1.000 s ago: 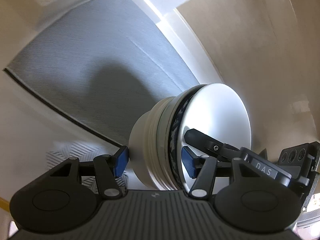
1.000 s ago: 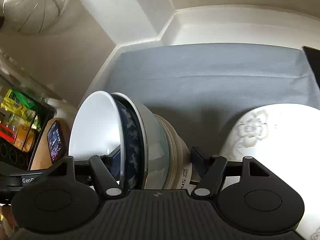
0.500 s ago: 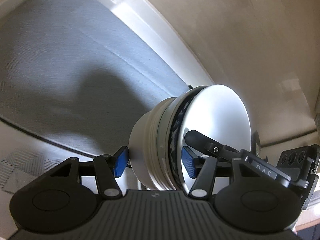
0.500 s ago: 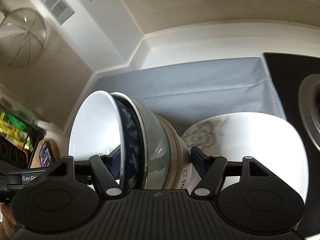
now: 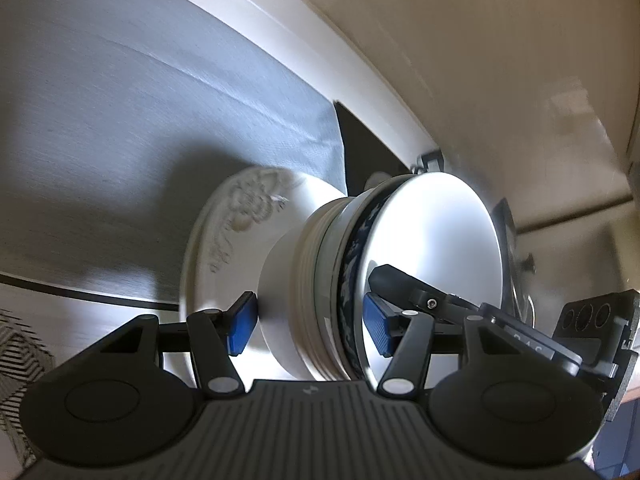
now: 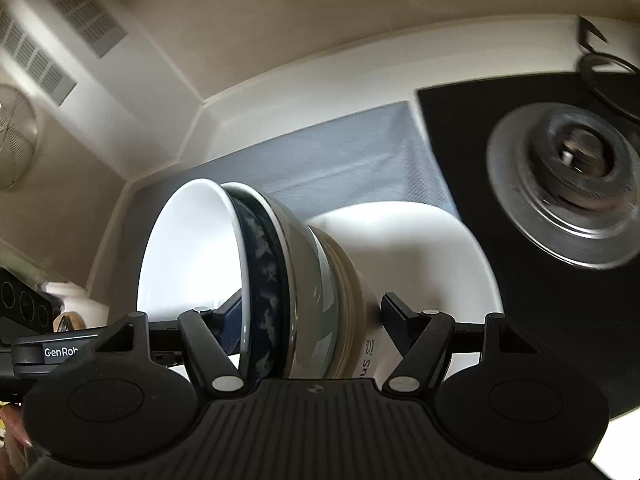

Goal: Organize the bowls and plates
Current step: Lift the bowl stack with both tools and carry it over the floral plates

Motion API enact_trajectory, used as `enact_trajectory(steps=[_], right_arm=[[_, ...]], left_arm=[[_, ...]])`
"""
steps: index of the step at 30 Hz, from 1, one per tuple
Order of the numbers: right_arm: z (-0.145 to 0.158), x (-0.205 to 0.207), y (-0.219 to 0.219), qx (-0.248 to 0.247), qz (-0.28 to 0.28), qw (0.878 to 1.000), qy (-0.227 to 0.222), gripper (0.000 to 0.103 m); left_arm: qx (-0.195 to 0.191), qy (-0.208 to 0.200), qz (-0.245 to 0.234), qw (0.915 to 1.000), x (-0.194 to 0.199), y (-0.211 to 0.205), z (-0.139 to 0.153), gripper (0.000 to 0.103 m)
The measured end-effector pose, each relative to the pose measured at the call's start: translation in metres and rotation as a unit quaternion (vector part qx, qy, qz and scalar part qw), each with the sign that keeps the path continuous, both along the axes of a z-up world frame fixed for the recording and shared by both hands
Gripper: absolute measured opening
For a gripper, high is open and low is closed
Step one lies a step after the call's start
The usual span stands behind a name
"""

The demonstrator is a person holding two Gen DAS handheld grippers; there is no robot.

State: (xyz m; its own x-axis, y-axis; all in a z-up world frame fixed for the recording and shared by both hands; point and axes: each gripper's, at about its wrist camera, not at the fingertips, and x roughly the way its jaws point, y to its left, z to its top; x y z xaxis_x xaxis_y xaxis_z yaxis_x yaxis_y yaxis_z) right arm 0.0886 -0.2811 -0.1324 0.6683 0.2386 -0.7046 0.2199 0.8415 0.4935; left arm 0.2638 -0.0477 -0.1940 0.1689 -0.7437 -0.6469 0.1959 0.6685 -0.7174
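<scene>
A stack of nested bowls (image 5: pixel 320 280) lies tipped on its side, a white bowl innermost, then a dark blue patterned one, then pale ones. My left gripper (image 5: pixel 309 328) is shut on it, one blue pad on the foot and one inside the white bowl. My right gripper (image 6: pixel 314 320) clamps the same bowl stack (image 6: pixel 312 280) from the opposite side, and one of its fingers (image 5: pixel 394 278) shows inside the bowl. Behind the stack lies a white plate (image 5: pixel 240 216) with a flower pattern, the same plate (image 6: pixel 420 248) also showing in the right wrist view. Whether the stack touches it I cannot tell.
A grey mat (image 6: pixel 340 152) covers the white counter. To its right is a black hob (image 6: pixel 500 280) with a metal burner (image 6: pixel 568 184). A wire strainer (image 6: pixel 16 140) hangs on the left wall below a vent grille (image 6: pixel 60 40). The wall stands close behind.
Both grippers carried the bowl stack sideways across the mat toward the hob, rolling a little. The flowered plate came into the left view and the burner into the right view. Both grips held.
</scene>
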Motion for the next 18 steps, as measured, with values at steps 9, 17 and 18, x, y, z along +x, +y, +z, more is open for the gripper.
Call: enact_trajectory(steps=[9, 17, 18], right_arm=[[-0.023, -0.013, -0.021, 0.032, -0.024, 0.999, 0.017, 0.072], [-0.040, -0.012, -0.029, 0.059, -0.024, 0.998, 0.028, 0.072], [-0.042, -0.012, -0.030, 0.060, -0.023, 0.997, 0.030, 0.069]], left_arm=[[0.029, 0.006, -0.022, 0.9993, -0.005, -0.042, -0.021, 0.063], [0.056, 0.010, -0.023, 0.9981, -0.006, -0.045, -0.018, 0.063], [0.061, 0.009, -0.023, 0.9978, -0.008, -0.042, -0.017, 0.063]])
